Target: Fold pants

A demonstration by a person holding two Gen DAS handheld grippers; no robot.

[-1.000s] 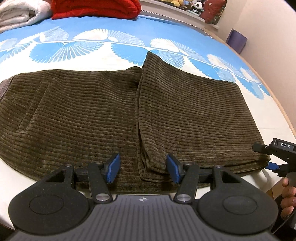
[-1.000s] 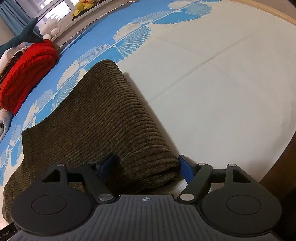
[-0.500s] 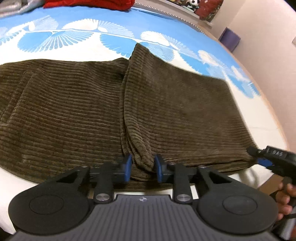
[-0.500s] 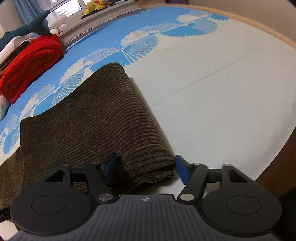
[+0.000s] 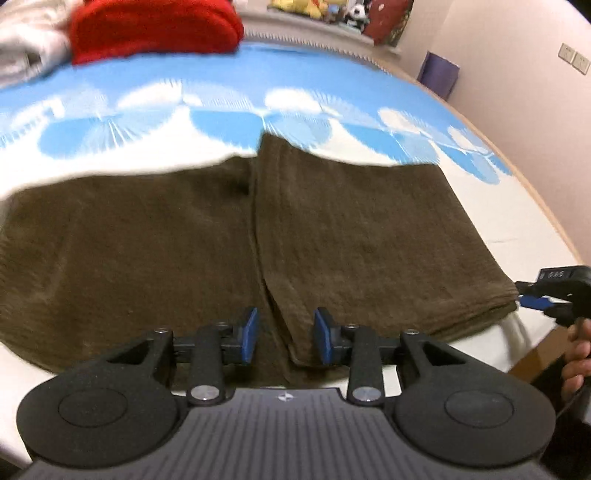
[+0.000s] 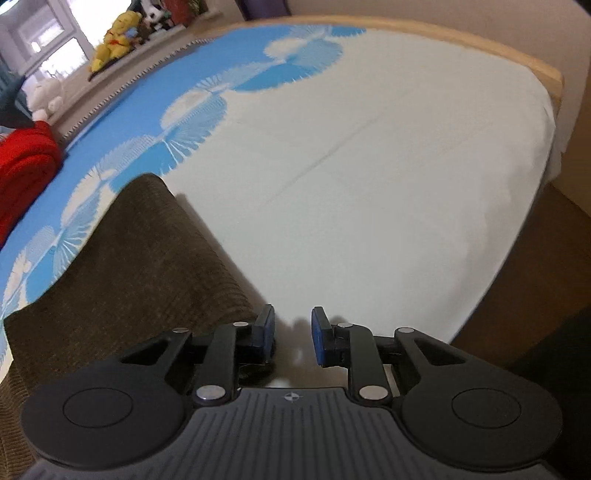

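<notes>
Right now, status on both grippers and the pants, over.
Left gripper open, jaws just opening, pants fold loose between pads. Right gripper open, just closing over bare sheet beside pants corner. Pants folded over, lying flat. Nothing lying on them.

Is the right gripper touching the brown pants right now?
Cannot tell. In the right wrist view the right gripper has only bedsheet between its pads; its left pad meets the pants edge, contact unclear.

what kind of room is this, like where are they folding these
Most likely a bedroom. The brown pants lie on a bed with a blue-and-white sheet, folded red bedding sits at its far end, and stuffed toys line a ledge by the window.
</notes>
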